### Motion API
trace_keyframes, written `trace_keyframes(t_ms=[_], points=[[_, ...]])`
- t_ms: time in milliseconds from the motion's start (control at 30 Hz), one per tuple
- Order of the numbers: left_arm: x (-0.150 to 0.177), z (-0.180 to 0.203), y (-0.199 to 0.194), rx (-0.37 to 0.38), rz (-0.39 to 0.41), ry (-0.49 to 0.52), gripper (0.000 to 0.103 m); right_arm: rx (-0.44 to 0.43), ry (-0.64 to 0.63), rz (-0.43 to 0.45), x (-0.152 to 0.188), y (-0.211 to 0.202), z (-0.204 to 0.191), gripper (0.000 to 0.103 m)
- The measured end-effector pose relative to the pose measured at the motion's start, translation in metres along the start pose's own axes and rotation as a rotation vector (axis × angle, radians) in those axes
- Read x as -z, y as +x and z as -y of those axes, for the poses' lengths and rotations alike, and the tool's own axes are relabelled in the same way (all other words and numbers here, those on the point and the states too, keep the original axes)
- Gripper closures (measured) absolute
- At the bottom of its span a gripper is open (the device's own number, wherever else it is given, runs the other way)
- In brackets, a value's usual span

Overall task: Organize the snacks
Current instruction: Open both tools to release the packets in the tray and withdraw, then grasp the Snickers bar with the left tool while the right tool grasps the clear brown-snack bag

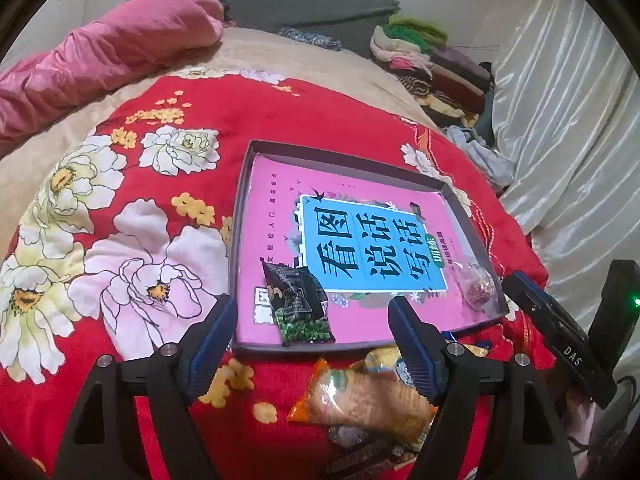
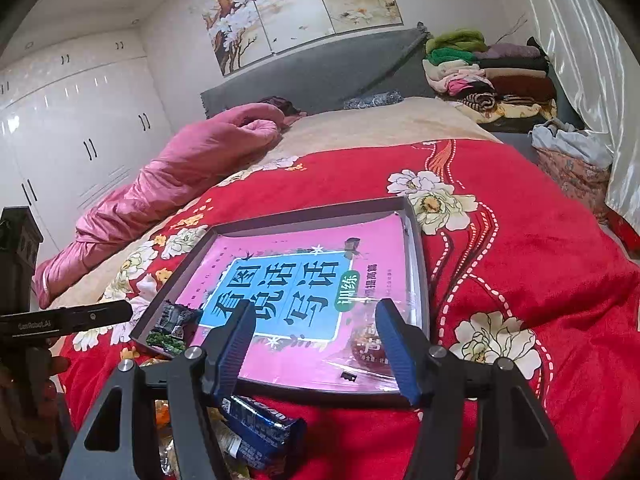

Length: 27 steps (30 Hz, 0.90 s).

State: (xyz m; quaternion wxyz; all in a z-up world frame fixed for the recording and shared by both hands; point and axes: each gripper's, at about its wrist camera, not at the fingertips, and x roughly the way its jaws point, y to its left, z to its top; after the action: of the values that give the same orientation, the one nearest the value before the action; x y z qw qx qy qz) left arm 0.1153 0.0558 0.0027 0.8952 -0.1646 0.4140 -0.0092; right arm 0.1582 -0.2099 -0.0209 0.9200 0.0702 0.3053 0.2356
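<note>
A shallow grey box tray (image 1: 344, 157) lies on the red flowered bedspread (image 1: 120, 184), with a pink book flat inside it. A dark green-black snack packet (image 1: 298, 304) rests in the tray's near left corner, and a clear packet of reddish sweets (image 1: 478, 284) in its near right corner. My left gripper (image 1: 312, 308) hovers open over the near edge, above the dark packet and apart from it. An orange-yellow snack packet (image 1: 360, 396) lies on a heap below it. In the right wrist view my right gripper (image 2: 316, 307) stands open over the tray (image 2: 304, 216), with the clear packet (image 2: 368, 344) under it and a blue packet (image 2: 260, 424) beside its left finger.
A pink quilt (image 1: 104, 52) lies bunched at the far left of the bed. Folded clothes (image 2: 492, 72) are stacked at the far right by the grey headboard (image 2: 320, 68). A white curtain (image 1: 568, 120) hangs on the right, and white wardrobes (image 2: 72, 128) stand on the left.
</note>
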Motion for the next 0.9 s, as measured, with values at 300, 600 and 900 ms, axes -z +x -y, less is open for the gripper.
trace_keyframes(t_ms=[300, 600, 900], points=[[0.013, 0.003, -0.015, 0.007, 0.014, 0.024, 0.022, -0.019, -0.03, 0.02, 0.002, -0.011, -0.008, 0.039], [0.028, 0.008, -0.023, 0.021, 0.003, 0.06, 0.022, -0.018, -0.055, 0.029, 0.008, -0.027, -0.016, 0.033], [0.043, 0.017, -0.025, 0.02, -0.034, 0.101, 0.021, -0.022, -0.096, 0.021, 0.018, -0.043, -0.033, 0.03]])
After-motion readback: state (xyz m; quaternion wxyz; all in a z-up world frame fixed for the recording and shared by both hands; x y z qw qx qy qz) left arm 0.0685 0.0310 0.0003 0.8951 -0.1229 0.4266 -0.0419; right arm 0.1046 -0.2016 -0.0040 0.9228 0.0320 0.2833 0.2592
